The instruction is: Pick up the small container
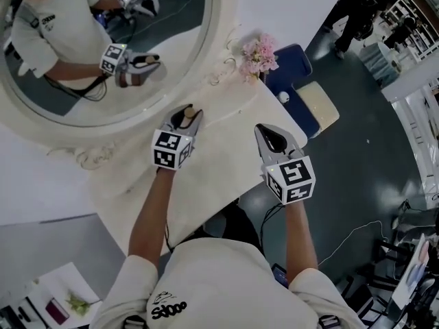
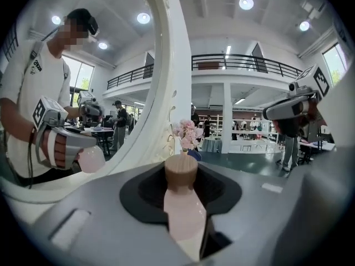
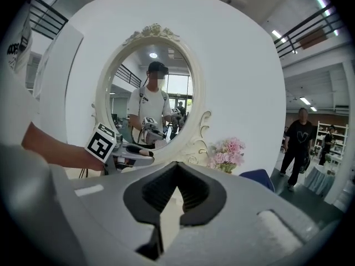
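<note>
Gripping small container (image 2: 182,204), left claw (image 1: 187,118) near mirror rim (image 1: 218,33)

Small container (image 2: 182,204): we see only its wooden cap and pale pink upper body; the left gripper (image 1: 186,115) covers its sides and the bottom picture edge cuts off its base.
Mirror (image 1: 123,120): we lose its top and left side past the head view's edges.
Desk items (image 1: 68,303): too small for us to name.

One small dark print sits on the chest of my white shirt (image 1: 168,312), well below the mirror (image 1: 217,26); I cannot read its characters. My left gripper (image 1: 186,115) and right gripper (image 1: 272,137), before the mirror, carry black-and-white square markers.
</note>
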`<state>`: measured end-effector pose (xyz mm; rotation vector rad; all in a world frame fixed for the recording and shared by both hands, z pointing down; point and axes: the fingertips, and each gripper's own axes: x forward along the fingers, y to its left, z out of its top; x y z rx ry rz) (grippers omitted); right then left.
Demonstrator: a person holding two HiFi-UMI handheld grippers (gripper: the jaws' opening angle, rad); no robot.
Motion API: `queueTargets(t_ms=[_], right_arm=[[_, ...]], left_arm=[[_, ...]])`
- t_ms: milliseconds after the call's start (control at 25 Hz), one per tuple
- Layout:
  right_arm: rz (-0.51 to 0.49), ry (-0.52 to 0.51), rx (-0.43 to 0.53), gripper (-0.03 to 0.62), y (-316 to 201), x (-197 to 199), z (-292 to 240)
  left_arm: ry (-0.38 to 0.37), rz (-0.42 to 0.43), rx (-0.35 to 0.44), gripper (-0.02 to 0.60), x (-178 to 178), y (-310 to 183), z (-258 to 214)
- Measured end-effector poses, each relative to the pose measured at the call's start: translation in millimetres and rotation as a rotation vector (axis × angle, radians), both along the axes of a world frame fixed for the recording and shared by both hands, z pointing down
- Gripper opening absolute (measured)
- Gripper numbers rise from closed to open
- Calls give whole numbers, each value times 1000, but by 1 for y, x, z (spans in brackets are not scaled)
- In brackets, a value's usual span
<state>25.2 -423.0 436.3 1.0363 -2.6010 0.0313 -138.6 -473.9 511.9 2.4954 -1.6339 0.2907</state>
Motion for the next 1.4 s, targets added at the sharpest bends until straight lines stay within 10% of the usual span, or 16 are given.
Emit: queueTargets(t_ms=[1400], right_arm=[[35,-6,180,2,157,-27,-68]], left_arm=[[-26,96,203,143,-14,232,-144]])
